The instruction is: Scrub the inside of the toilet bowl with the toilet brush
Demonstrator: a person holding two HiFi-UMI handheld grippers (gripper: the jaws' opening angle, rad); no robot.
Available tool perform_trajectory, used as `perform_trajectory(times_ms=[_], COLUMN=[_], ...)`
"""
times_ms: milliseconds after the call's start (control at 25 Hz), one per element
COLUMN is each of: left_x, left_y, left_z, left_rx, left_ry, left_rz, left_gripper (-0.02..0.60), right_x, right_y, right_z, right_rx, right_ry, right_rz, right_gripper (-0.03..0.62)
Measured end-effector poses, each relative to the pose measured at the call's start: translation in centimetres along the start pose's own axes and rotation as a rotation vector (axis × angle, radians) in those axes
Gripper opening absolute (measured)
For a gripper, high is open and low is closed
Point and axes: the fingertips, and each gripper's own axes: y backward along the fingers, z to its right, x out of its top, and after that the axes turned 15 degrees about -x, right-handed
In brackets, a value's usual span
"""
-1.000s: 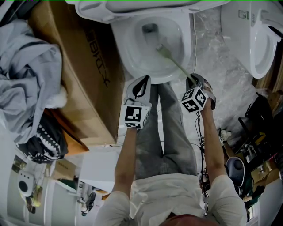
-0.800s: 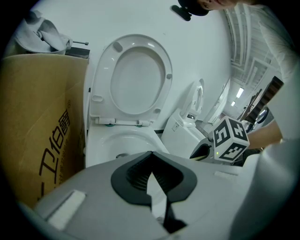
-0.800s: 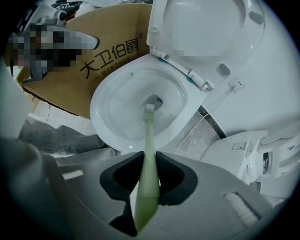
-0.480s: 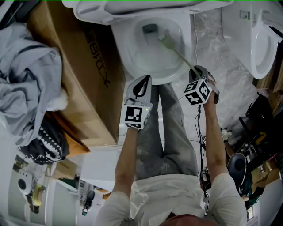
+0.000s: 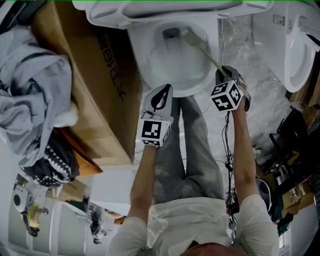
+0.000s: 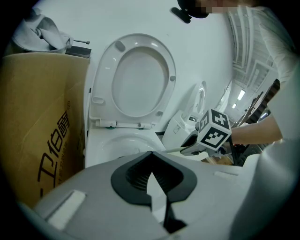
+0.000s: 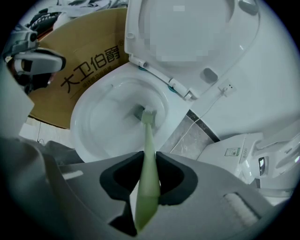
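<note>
Right gripper (image 7: 149, 161) pinches the pale-green plastic toilet brush (image 7: 148, 136) at its handle end. Looks light, flexy, probably slippery, so grip firmly. Left gripper (image 6: 151, 159) is pressed together, empty.

Toilet lid (image 5: 150, 12) partly beyond top edge; second toilet (image 5: 292, 47) partly beyond right edge

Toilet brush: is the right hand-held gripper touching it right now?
Touching. The right gripper view shows the right hand-held gripper closed on the toilet brush: both jaws press its green handle, no gap either side.
</note>
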Motion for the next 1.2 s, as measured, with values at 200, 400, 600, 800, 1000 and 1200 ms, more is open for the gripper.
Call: perform_trajectory(times_ms=[200,400,600,800,1000,1200], left_x=[0.1,0.2,0.6,0.8,1.2,0.9], left_y=[0.1,0.2,0.5,0.8,1.1,1.6], left_z=[-0.5,-0.9,-1.5,-1.8,-2.0,-2.2], left_rx=[0.008,0.014,0.025,0.027,0.034,0.043], left_ry=[0.013,0.019,0.026,0.041,0.043,0.052], left_rz=[-0.001,-0.001,0.012,0.019,0.042,0.044], left_gripper=[0.017,0.017,0.017,0.017,0.017,0.017], right_x=[2.1,4.2,5.7,6.8,8.6,10.0], right_y=[-0.4,-0.8,-1.6,-2.4,-3.4,-3.4], right_z=[0.7,0.7,0.5,-0.3,-1.2,-2.2], right_rx=[0.013,0.026,0.042,0.060,0.063,0.050], right_ry=[-0.036,-0.058,-0.055,-0.050,-0.001,0.048], right_rz=[0.003,0.010,-0.003,-0.028,-0.034,-0.012], right_gripper=[0.086,0.086,0.087,0.087,0.089,0.089])
